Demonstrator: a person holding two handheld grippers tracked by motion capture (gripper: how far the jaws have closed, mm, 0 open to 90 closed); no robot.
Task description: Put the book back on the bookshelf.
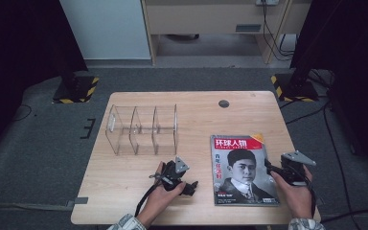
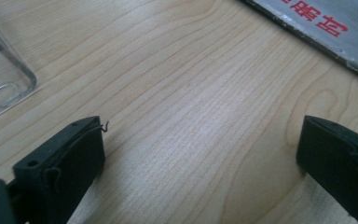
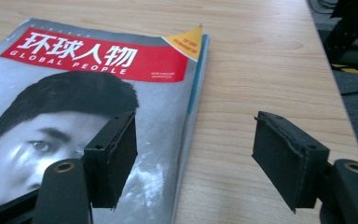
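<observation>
I have the right tongs (image 1: 274, 168) down at the near right edge of the magazine (image 1: 243, 170), which lies flat on the desk (image 1: 191, 103) with its cover up and its red title band on the far end. Along the right tongs' own view, their jaws stand released and well apart with nothing pinched: one jaw hangs over the grey cover of the magazine (image 3: 98, 88), the other over bare wood beside it, so the long edge of the magazine runs up between the two jaws. I cannot tell whether either jaw touches the paper. The hand (image 1: 294, 194) behind them sits just off the magazine's near right corner.

My left tongs (image 1: 191, 186) are on the other side, just off the magazine's left edge and apart from it, low over bare wood. In their own view the jaws are spread wide with only the desk (image 2: 191, 116) between them, and a strip of the magazine (image 2: 326, 28) with red characters lies ahead of them towards the right-hand jaw. A corner of the clear acrylic organiser (image 2: 7, 79) sits ahead towards the other jaw. From above, that organiser (image 1: 141, 129), with its upright dividers, stands beyond the left tongs, well apart from the magazine.
</observation>
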